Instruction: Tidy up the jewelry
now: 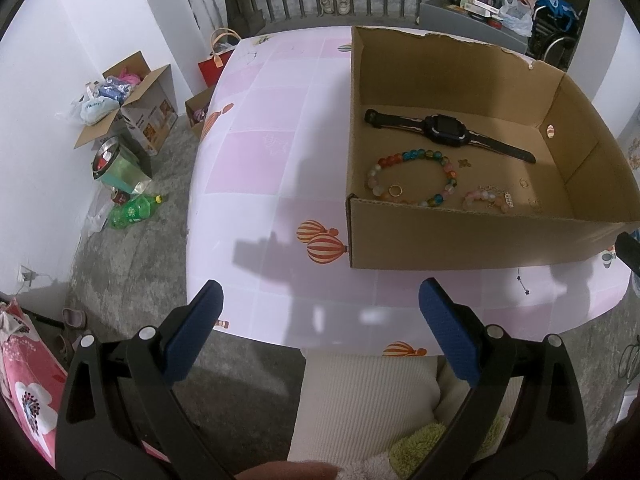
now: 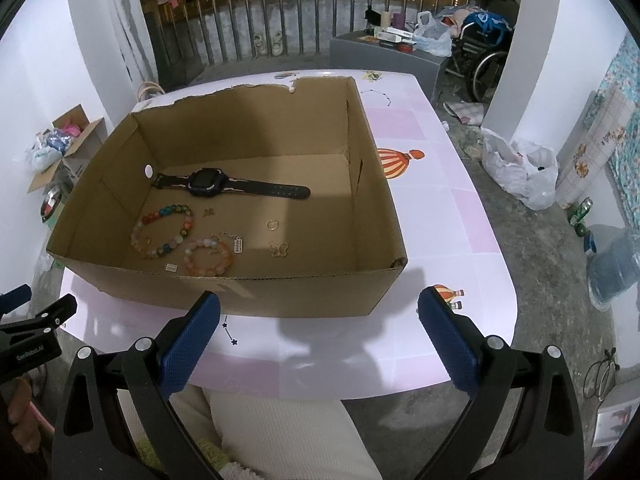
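Both grippers, left (image 1: 320, 304) and right (image 2: 319, 314), fingers spread, empty, short of the box (image 2: 312, 294) on the tabletop (image 1: 272, 148). Watch (image 2: 230, 188), bracelets (image 2: 162, 232), rings already inside beyond fingers. Looks near finished; next, check for stragglers.

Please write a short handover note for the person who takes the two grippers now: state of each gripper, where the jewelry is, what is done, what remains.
Left gripper: open, holds nothing, hovers at the near table edge.
Right gripper: open, holds nothing, just in front of the cardboard box.
All jewelry seen lies loose on the box floor: black watch, multicolour bead bracelet, pink bead bracelet, small ring, butterfly charm.
Done: items appear gathered in the box.
Left: possibly sorting within the box; I see no pieces on the table outside.
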A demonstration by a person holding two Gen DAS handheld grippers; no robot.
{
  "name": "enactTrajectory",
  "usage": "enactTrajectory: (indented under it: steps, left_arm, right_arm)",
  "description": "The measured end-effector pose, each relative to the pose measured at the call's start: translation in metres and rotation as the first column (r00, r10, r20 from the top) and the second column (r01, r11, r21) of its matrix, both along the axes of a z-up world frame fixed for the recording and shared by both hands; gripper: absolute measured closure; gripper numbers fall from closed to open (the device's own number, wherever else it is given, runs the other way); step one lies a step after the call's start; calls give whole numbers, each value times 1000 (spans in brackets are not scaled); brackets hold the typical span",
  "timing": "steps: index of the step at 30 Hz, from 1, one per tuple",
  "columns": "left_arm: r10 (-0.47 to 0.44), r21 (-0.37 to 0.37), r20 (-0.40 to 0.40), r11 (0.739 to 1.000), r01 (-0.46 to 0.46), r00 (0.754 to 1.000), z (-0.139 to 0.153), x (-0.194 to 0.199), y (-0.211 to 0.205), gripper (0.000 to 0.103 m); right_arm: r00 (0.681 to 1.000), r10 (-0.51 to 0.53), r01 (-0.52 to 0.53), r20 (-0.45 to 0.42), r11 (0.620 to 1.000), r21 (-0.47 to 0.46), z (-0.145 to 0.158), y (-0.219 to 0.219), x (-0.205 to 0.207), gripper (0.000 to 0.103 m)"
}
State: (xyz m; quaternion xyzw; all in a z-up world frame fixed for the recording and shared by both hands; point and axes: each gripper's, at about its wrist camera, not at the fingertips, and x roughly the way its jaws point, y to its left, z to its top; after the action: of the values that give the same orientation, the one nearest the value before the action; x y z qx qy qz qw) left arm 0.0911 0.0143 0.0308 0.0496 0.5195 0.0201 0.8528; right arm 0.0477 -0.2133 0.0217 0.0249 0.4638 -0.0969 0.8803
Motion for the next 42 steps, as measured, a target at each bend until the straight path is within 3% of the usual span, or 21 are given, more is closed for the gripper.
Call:
enactTrajectory:
  steps: [42]
  left_arm:
    - [0, -3, 6, 1000, 0, 1000, 3, -1, -2, 8]
  right_arm:
    - [1000, 3, -3, 5, 1000, -6, 2, 3, 1, 7]
